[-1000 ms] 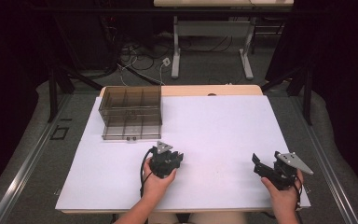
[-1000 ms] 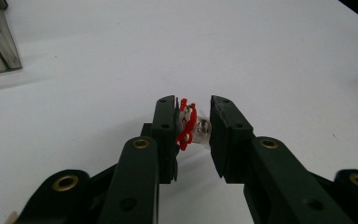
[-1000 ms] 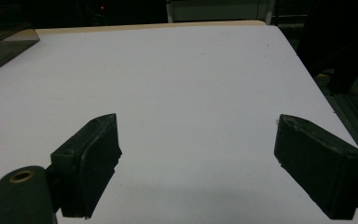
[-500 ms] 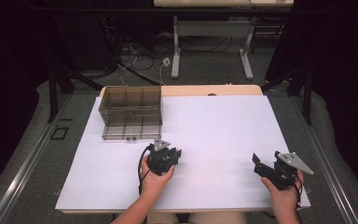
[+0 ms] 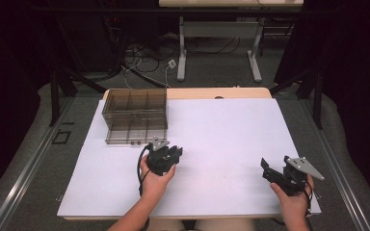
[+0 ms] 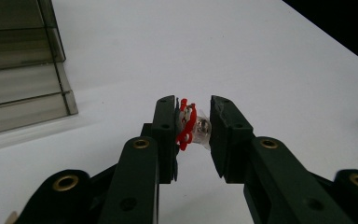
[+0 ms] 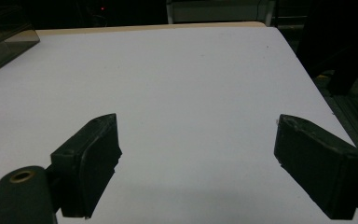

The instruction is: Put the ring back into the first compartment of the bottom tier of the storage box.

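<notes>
Now left gripper (image 6: 193,126) pinches what looks like a small red-and-clear part (image 6: 192,127); right gripper (image 7: 196,163) gapes wide.

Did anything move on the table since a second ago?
Hardly anything. The left claw drifted slightly toward the person, still pinching the small red and clear thing. The right claw stayed wide open, and the smoky plastic box stayed put.

This looks like a lab or test room. A white-topped work table (image 5: 231,139) stands on grey flooring, ringed by dark curtains. Beyond the table's far edge, loose cables (image 5: 139,57) lie tangled beside the white metal legs of a second desk (image 5: 182,53), though that area is dim.
</notes>
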